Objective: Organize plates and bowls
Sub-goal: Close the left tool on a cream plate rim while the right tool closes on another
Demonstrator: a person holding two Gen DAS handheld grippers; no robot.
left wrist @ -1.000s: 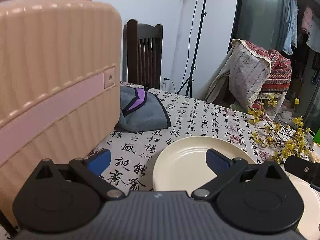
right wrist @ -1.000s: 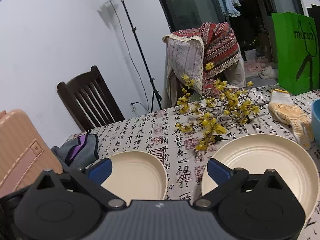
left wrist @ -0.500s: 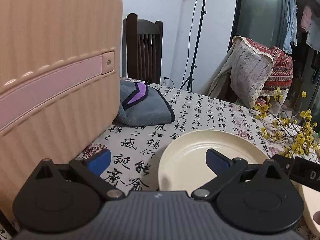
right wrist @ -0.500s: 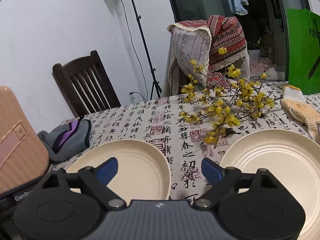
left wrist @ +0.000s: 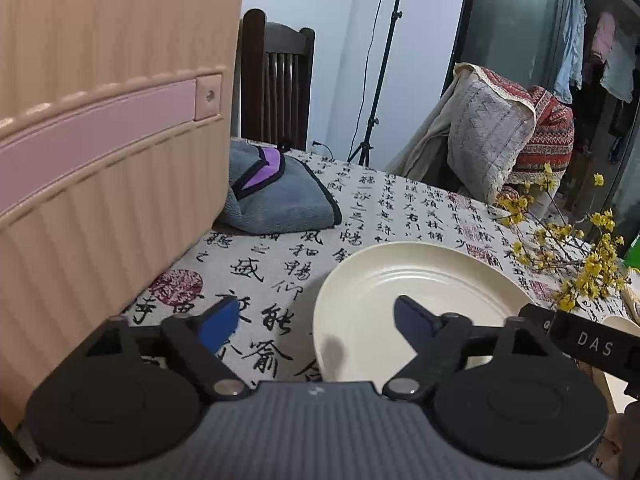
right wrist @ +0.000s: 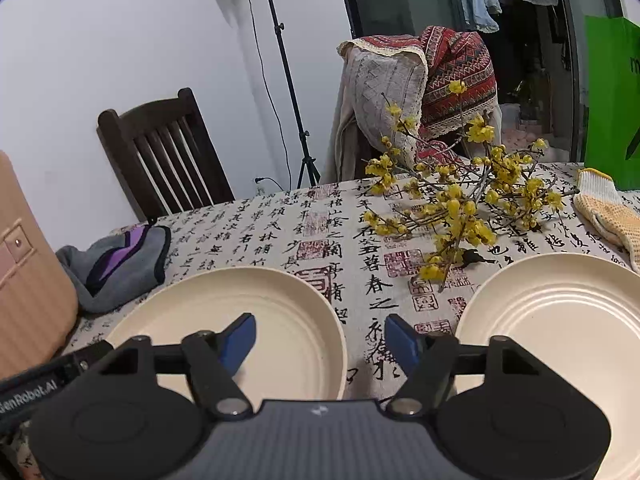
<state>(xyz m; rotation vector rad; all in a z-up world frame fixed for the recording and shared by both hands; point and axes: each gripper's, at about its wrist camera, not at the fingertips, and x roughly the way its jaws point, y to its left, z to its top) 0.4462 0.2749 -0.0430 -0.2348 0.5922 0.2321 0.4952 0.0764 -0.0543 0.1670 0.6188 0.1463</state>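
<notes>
Two round cream ceramic plates lie apart on the calligraphy-print tablecloth, a strip of bare cloth between their rims. The left plate sits near the peach ribbed suitcase at the table's left edge; the right plate lies just before the yellow blossom branches. The left gripper hovers spread wide and empty over the left plate's near-left rim. The right gripper, equally wide and empty, straddles that plate's right rim.
</notes>
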